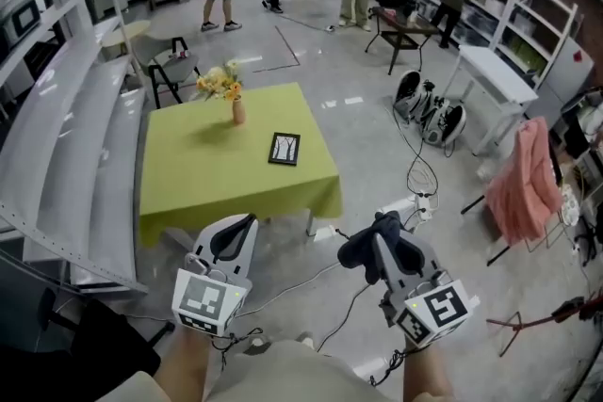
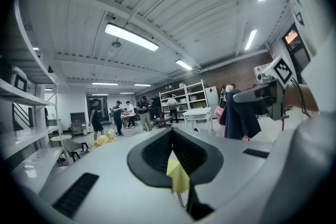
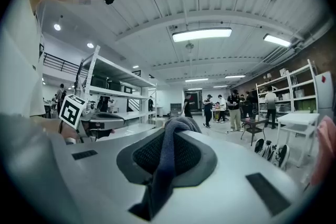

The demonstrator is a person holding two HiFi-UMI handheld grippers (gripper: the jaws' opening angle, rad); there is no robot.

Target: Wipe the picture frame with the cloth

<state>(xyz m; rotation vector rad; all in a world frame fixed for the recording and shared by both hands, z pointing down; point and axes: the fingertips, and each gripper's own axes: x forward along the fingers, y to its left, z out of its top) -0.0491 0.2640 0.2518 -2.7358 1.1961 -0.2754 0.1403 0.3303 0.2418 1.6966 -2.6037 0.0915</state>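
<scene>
The black picture frame (image 1: 284, 149) lies flat on the green-covered table (image 1: 217, 174), near its right edge. A vase of yellow flowers (image 1: 233, 91) stands behind the frame. Both grippers are held low over the floor, in front of the table and apart from it. My left gripper (image 1: 233, 238) (image 2: 172, 136) is shut and empty; a sliver of the green table shows between its pads. My right gripper (image 1: 384, 245) (image 3: 176, 126) is shut on a dark grey cloth (image 1: 361, 249) (image 3: 161, 165), which hangs down over its jaws.
White shelving (image 1: 66, 136) runs along the left. A chair (image 1: 168, 63) stands behind the table. Cables and a power strip (image 1: 415, 202) lie on the floor to the right, near a pink garment on a rack (image 1: 523, 184). Several people stand at the back.
</scene>
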